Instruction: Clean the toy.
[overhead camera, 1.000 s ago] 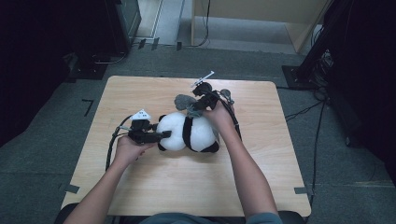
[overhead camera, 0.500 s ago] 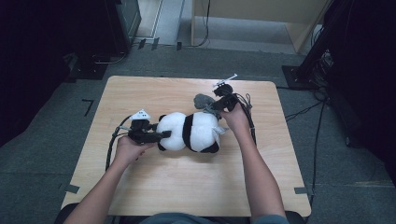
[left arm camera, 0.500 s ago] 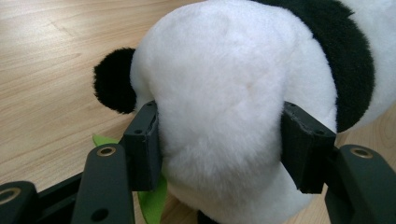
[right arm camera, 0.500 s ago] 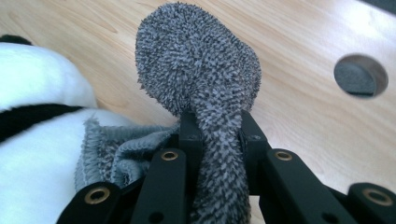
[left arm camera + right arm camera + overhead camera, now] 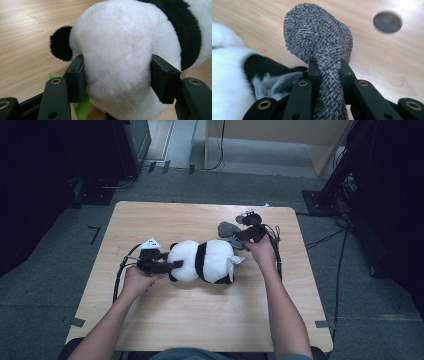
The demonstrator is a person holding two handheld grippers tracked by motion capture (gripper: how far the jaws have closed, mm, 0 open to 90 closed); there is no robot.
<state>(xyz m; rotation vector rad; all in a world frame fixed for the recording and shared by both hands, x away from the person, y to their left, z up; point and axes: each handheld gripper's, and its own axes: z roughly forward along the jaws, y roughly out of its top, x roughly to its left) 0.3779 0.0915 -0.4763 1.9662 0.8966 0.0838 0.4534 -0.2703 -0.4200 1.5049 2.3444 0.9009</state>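
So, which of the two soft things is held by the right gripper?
The grey fuzzy sock, clamped in the right gripper. The black-and-white panda plush is held by the left gripper.

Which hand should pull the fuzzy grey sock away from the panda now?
Probably the right. The right gripper is already shut on the grey sock, past the plush panda at its far end. The left gripper is busy clamping the panda's white head, steadying it.

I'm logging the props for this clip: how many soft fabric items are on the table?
2: a panda plush lying mid-table, and a grey fuzzy sock just beyond it. Anything under the plush would be hidden.
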